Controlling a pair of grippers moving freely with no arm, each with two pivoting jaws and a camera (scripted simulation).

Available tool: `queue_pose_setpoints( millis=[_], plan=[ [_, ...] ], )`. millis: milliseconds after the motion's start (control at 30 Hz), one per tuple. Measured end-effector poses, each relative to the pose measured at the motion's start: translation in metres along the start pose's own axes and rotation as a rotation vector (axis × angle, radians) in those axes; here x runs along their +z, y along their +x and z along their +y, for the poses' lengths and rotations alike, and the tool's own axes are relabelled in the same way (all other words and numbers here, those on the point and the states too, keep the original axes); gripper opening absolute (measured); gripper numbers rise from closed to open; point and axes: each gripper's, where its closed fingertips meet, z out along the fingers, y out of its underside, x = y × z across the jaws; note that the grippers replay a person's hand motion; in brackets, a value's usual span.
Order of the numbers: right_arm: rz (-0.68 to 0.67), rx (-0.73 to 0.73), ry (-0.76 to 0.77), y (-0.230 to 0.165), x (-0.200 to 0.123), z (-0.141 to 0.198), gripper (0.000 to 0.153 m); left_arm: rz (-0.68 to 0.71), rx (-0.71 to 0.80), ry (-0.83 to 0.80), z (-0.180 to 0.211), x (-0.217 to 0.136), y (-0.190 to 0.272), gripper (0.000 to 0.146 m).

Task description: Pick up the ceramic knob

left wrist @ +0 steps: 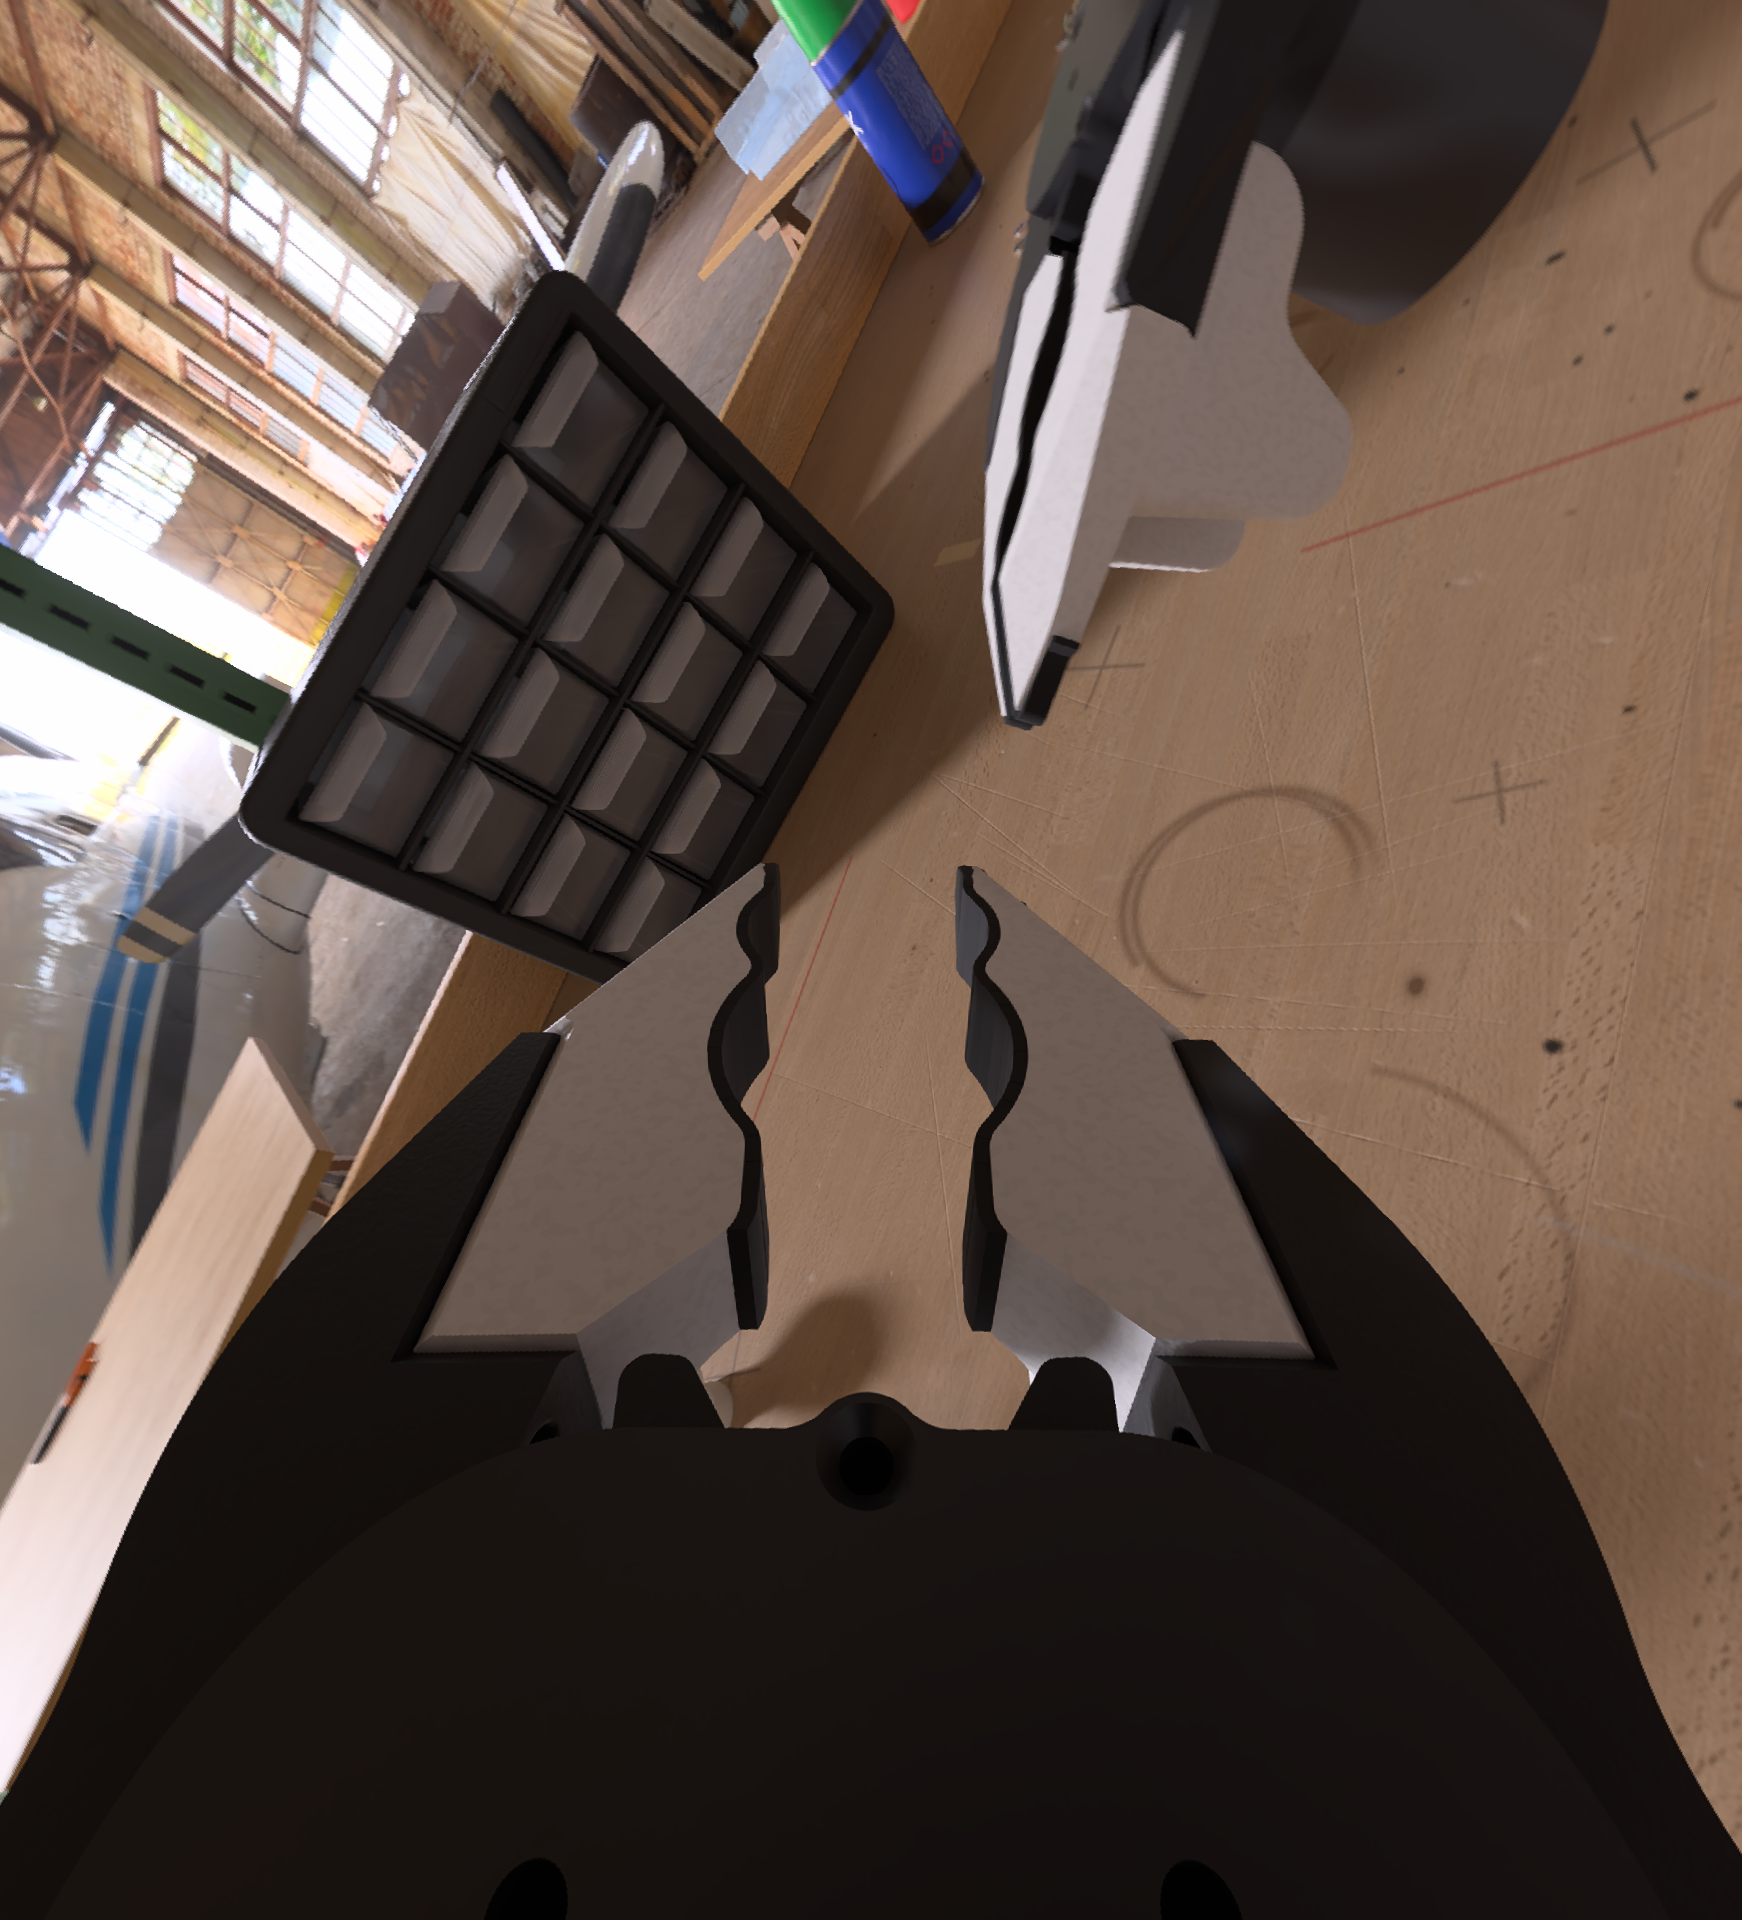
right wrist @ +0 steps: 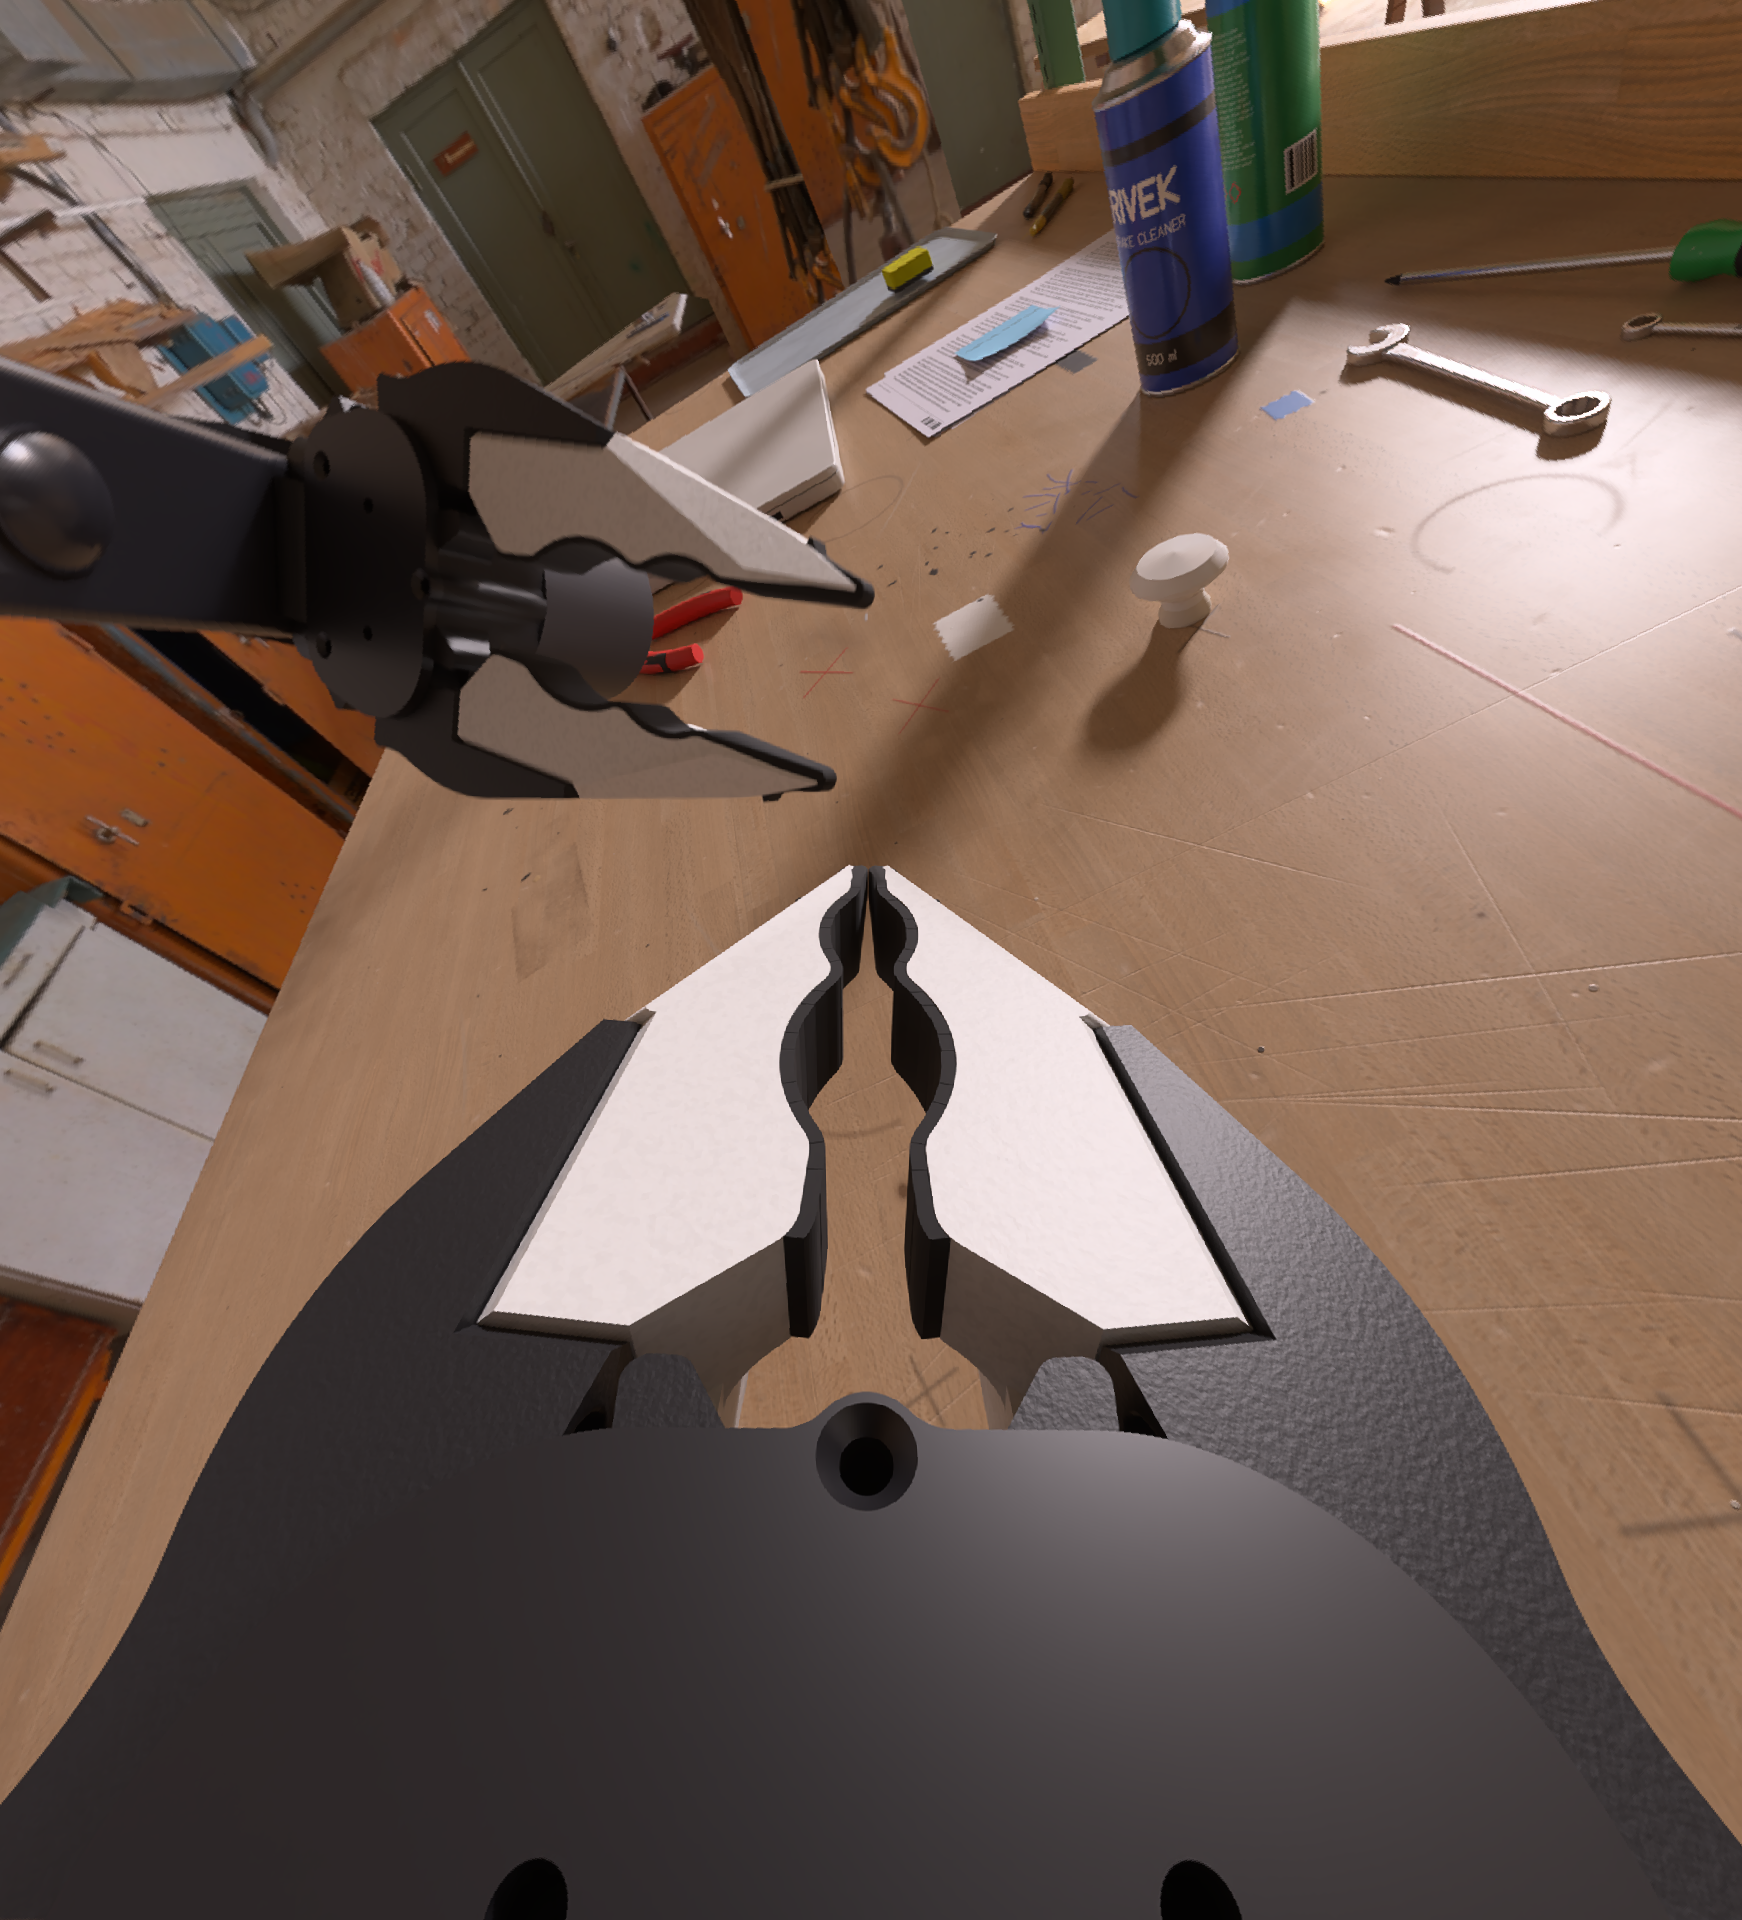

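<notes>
The white ceramic knob (right wrist: 1179, 577) stands on its stem on the wooden bench (right wrist: 1366, 1039), far ahead and right of my right gripper (right wrist: 867, 875). That gripper is shut and empty, low over the bench. It also shows in the left wrist view (left wrist: 1028, 686), pointing down the frame. My left gripper (left wrist: 867, 878) is open and empty. In the right wrist view it (right wrist: 851, 686) hovers left of the knob, pointing towards it, well apart from it. A small white shape (left wrist: 742, 1390) peeks from under its base; I cannot tell what it is.
A blue spray can (right wrist: 1173, 239) and a green can (right wrist: 1272, 135) stand behind the knob. A wrench (right wrist: 1480, 390), a screwdriver (right wrist: 1719, 249), red-handled pliers (right wrist: 690, 623) and a white scrap (right wrist: 973, 627) lie around. A dark drawer organiser (left wrist: 576, 644) sits at the bench edge.
</notes>
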Motion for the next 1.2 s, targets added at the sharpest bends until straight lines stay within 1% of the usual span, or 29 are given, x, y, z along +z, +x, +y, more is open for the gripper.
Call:
queue_pose_setpoints(
  millis=[267,367,467,633,800,867,933,1033,1133,1200],
  plan=[
    [-0.005,-0.010,-0.029,-0.002,-0.001,0.002,0.000,0.017,-0.104,-0.012,0.015,-0.007,-0.018,0.045],
    [-0.010,-0.010,-0.042,-0.003,-0.002,0.003,0.000,0.041,-0.142,-0.030,0.024,-0.008,-0.023,0.046],
    [-0.016,0.014,-0.058,-0.003,-0.003,0.005,0.000,0.086,-0.179,-0.044,0.032,-0.008,-0.022,0.043],
    [-0.020,0.073,-0.065,0.005,-0.006,0.009,0.000,0.142,-0.183,-0.085,0.048,-0.004,-0.016,0.042],
    [-0.031,0.116,-0.072,0.011,-0.008,0.012,0.000,0.225,-0.195,-0.101,0.054,-0.005,-0.007,0.041],
    [-0.019,0.110,-0.099,0.013,-0.008,0.016,0.000,0.214,-0.168,-0.134,0.060,-0.007,-0.009,0.041],
    [-0.002,0.079,-0.154,0.011,-0.008,0.023,0.000,0.235,-0.163,-0.190,0.069,-0.012,-0.010,0.039],
    [-0.029,0.020,-0.240,0.000,-0.005,0.032,0.000,0.330,-0.200,-0.300,0.090,-0.027,-0.006,0.039],
    [-0.038,-0.022,-0.283,-0.008,-0.002,0.037,0.000,0.478,-0.244,-0.437,0.112,-0.054,0.009,0.047],
    [-0.044,-0.034,-0.299,-0.010,0.000,0.040,0.000,0.538,-0.258,-0.519,0.126,-0.068,0.019,0.051]
  ],
)
